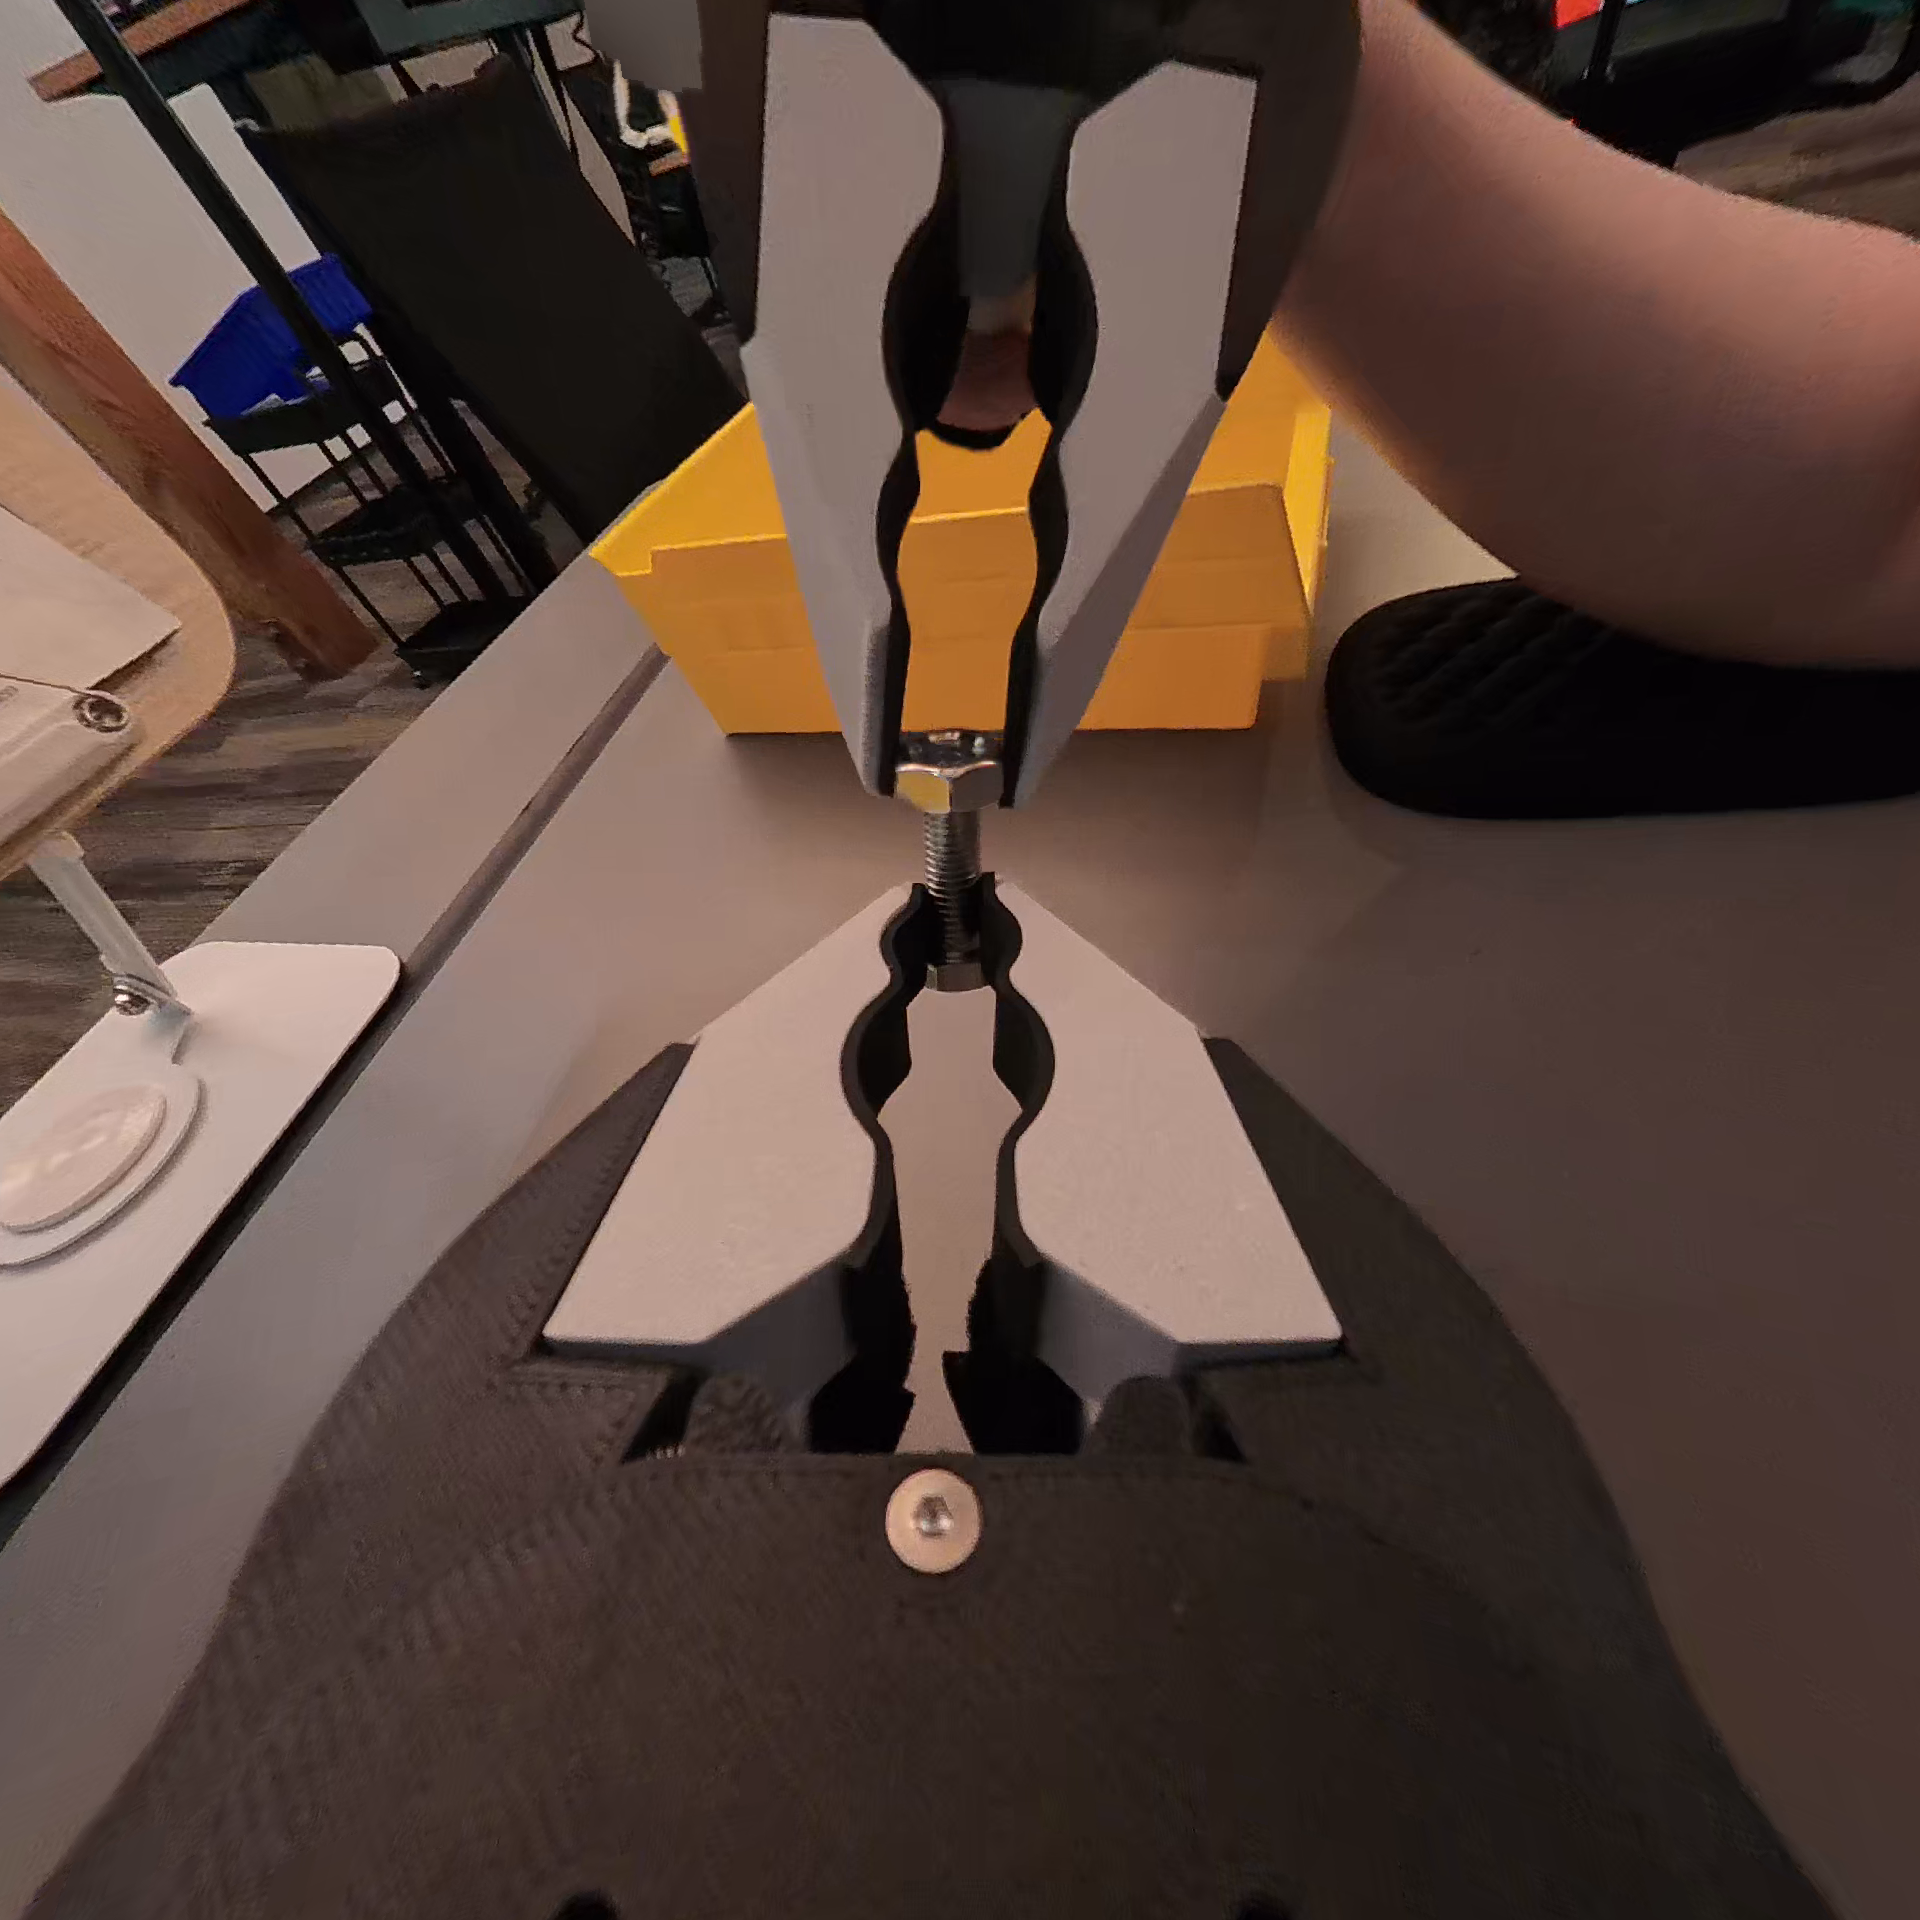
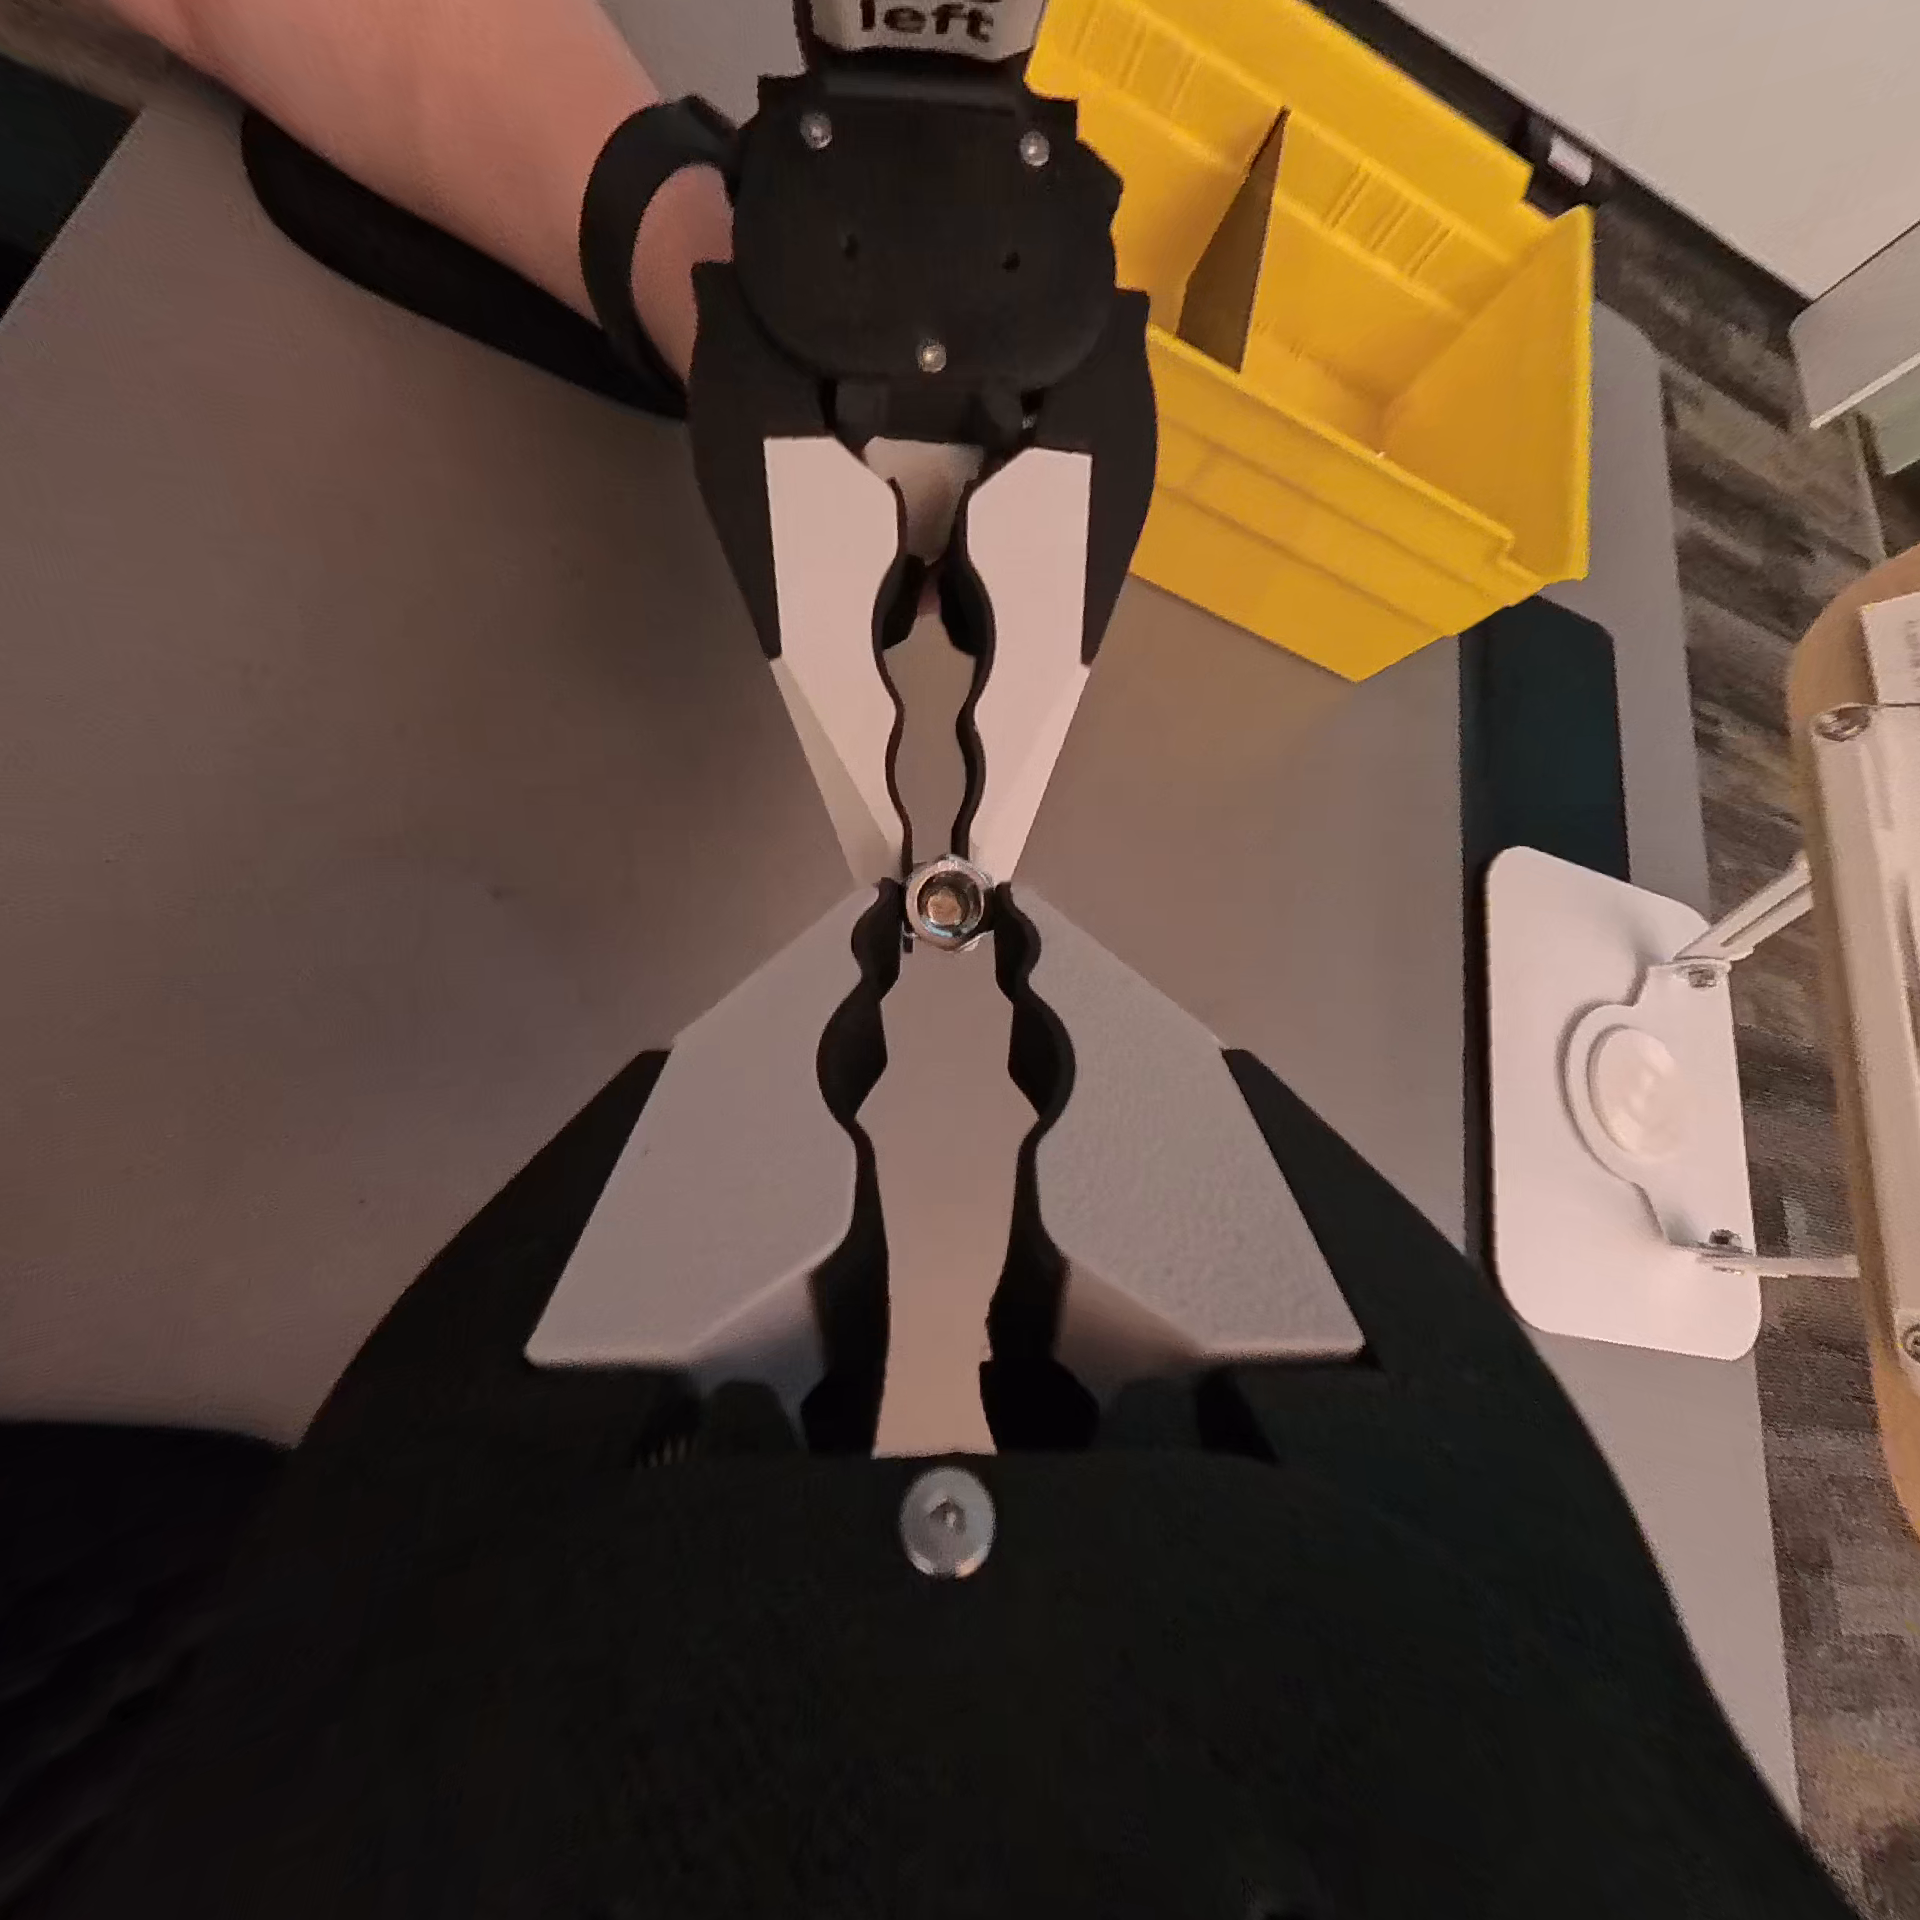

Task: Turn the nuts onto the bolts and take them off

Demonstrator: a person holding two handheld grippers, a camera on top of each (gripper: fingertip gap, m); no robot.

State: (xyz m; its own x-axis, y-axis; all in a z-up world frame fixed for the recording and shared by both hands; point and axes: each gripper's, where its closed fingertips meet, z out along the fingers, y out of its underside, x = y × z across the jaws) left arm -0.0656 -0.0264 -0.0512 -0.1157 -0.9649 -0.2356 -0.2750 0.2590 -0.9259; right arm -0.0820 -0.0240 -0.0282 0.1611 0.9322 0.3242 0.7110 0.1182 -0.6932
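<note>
A silver bolt (image 1: 948, 852) is held in the air between my two grippers, above the grey table (image 1: 1351, 1039). My left gripper (image 1: 954, 896) is shut on its threaded shank, with a dark hex end (image 1: 956, 977) just inside the jaws. My right gripper (image 1: 948, 795) comes in from above and is shut on the shiny hex nut (image 1: 948, 779) at the bolt's far end. In the right wrist view I look end-on at the nut (image 2: 940, 914), clamped at my right gripper's (image 2: 940, 906) tips. The left gripper (image 2: 940, 864) meets it from the top.
A yellow divided bin (image 1: 1195, 644) (image 2: 1351, 436) stands on the table behind the grippers. A black padded rest (image 1: 1558, 707) lies to the right under a person's forearm (image 1: 1558, 364). A white stand base (image 1: 208, 1039) (image 2: 1610, 1091) sits at the table's edge. A cart with a blue bin (image 1: 260, 332) is beyond. Less than 4 cm separates the two grippers' tips.
</note>
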